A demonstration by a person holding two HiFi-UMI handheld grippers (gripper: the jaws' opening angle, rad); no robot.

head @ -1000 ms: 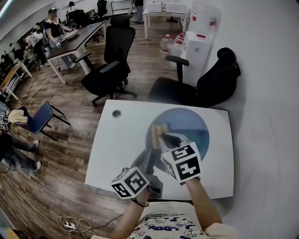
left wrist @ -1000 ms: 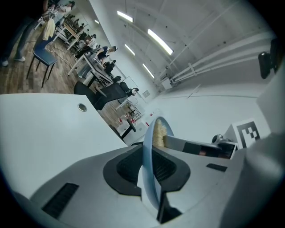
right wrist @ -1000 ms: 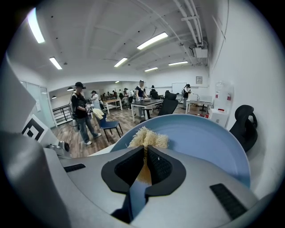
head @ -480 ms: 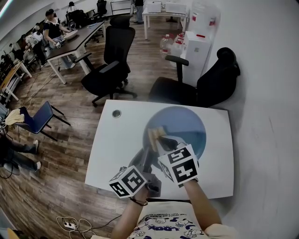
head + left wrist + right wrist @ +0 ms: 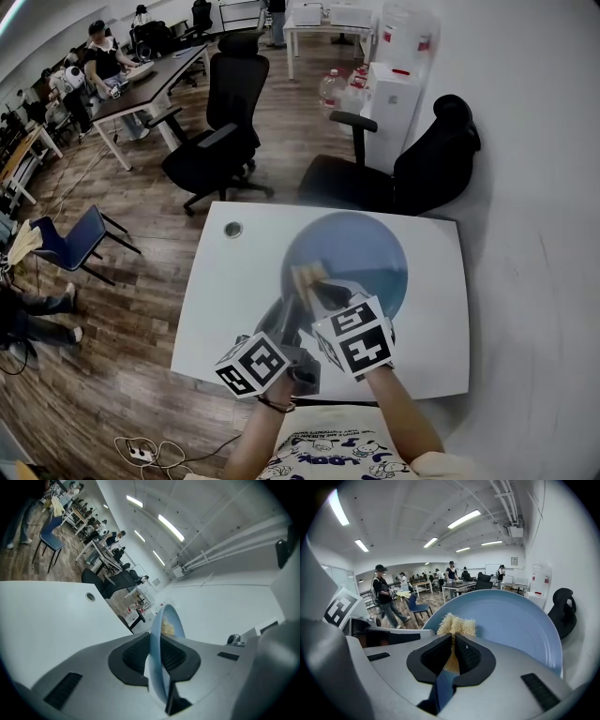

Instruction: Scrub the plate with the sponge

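While my left gripper (image 5: 157, 654) clamps the near rim of the plate (image 5: 513, 620), my right gripper (image 5: 452, 656) beside it pinches the sponge (image 5: 457, 624), whose length runs along the jaws toward the plate's face.

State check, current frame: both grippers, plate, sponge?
left gripper: shut on the rim of the blue plate.
right gripper: shut on the sponge.
blue plate: held by its near rim, no chips or dirt visible.
sponge: squeezed between the jaws, frayed end at the blue plate's face.
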